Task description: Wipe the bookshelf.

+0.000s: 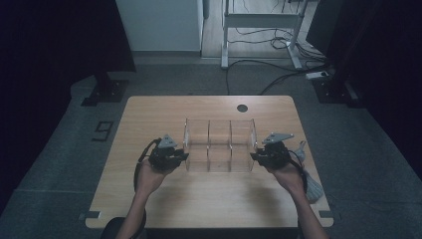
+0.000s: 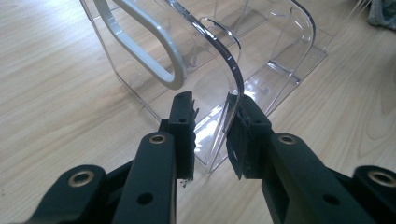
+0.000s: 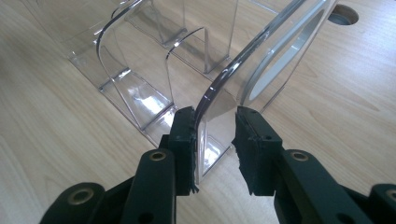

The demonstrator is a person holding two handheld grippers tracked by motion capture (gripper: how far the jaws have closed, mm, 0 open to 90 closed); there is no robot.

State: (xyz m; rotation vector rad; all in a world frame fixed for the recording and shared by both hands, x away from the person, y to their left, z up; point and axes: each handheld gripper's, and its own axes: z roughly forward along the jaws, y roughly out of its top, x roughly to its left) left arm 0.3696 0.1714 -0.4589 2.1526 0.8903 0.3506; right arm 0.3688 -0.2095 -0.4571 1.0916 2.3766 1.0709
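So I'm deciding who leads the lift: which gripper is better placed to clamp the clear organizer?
Neither clearly: the left gripper and right gripper each straddle an end wall of the clear organizer, jaws open.

Light wooden table (image 1: 209,199), clear divided organizer (image 1: 220,144) standing on it

The desk (image 1: 149,189) is pale wood with a fine straight grain and one dark round hole (image 1: 242,108) near its far edge. The organiser (image 1: 219,130) on it is clear, colourless plastic; its end walls have white-rimmed handle cut-outs (image 2: 154,44). Both tongs, left (image 2: 210,122) and right (image 3: 214,133), are matte black with grey three-cornered top plates (image 1: 167,141). The floor (image 1: 54,144) is dark grey carpet
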